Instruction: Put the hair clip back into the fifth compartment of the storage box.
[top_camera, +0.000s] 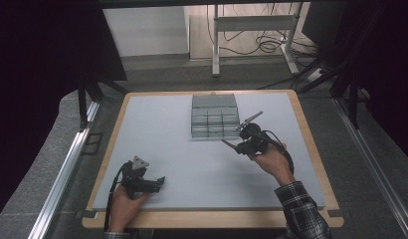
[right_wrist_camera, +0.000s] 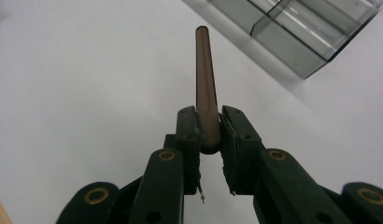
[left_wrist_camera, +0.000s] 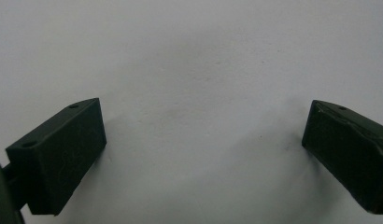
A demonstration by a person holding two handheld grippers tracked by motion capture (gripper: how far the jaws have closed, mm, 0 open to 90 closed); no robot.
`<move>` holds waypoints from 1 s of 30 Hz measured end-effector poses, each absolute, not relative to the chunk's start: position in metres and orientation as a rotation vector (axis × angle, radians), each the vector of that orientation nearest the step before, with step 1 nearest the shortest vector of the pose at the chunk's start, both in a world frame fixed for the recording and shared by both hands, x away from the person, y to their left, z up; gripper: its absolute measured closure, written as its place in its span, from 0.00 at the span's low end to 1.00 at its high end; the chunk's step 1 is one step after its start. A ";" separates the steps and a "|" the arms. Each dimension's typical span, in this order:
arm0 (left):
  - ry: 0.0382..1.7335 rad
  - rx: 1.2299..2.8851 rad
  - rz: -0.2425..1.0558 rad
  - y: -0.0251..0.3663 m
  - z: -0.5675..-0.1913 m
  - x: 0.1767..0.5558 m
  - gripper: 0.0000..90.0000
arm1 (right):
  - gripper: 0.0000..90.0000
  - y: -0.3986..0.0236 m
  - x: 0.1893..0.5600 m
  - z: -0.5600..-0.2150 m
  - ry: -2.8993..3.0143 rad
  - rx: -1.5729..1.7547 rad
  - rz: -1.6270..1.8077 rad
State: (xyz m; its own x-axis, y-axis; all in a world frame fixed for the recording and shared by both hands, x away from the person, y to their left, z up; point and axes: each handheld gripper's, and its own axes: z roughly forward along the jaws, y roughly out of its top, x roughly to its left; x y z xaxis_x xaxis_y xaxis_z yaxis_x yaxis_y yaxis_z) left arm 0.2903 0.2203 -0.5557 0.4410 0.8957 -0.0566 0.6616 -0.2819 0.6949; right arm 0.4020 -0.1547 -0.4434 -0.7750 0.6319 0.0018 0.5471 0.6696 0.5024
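Observation:
My right gripper [right_wrist_camera: 209, 114] is shut on the thick end of a brown tapered stick [right_wrist_camera: 206, 70], which points straight out past the jaws. In the high view the right gripper [top_camera: 242, 147] hovers at the table's middle right, and the stick [top_camera: 229, 144] pokes leftward from it, just in front of a clear compartment box [top_camera: 214, 117]. A corner of that box [right_wrist_camera: 297, 32] lies up and to the right of the stick's tip. My left gripper [top_camera: 159, 181] rests near the front left of the table. Its jaws [left_wrist_camera: 203, 135] stand wide open over bare grey surface with nothing between them.
The grey table top [top_camera: 182, 149] has a wooden rim [top_camera: 311, 149]. The box stands at the back centre with its lid section toward the far edge. A desk frame with cables [top_camera: 261, 40] stands on the floor beyond the table.

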 end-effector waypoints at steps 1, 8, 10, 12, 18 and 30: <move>1.302 2.040 0.460 0.220 -0.556 0.290 0.00 | 0.85 -0.154 0.402 -0.443 2.705 0.966 0.737; 1.302 2.040 0.460 0.220 -0.556 0.290 0.00 | 0.85 -0.152 0.405 -0.438 2.666 0.979 0.782; 1.302 2.040 0.459 0.220 -0.556 0.290 0.00 | 0.85 -0.151 0.407 -0.438 2.655 0.982 0.789; 1.303 2.040 0.459 0.220 -0.556 0.290 0.00 | 0.85 -0.150 0.409 -0.438 2.647 0.989 0.802; 1.302 2.040 0.459 0.220 -0.556 0.290 0.00 | 0.85 -0.147 0.416 -0.442 2.604 1.011 0.833; 1.303 2.040 0.460 0.220 -0.556 0.290 0.00 | 0.85 -0.141 0.430 -0.443 2.549 1.038 0.879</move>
State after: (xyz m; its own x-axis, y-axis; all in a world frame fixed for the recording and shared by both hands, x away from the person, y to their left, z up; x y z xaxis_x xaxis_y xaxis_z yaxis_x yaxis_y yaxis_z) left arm 0.2903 0.2202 -0.5558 0.4408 0.8958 -0.0566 0.6616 -0.2816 0.6950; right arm 0.4298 -0.1410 -0.4431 -0.7143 0.6998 -0.0048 0.5480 0.5636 0.6181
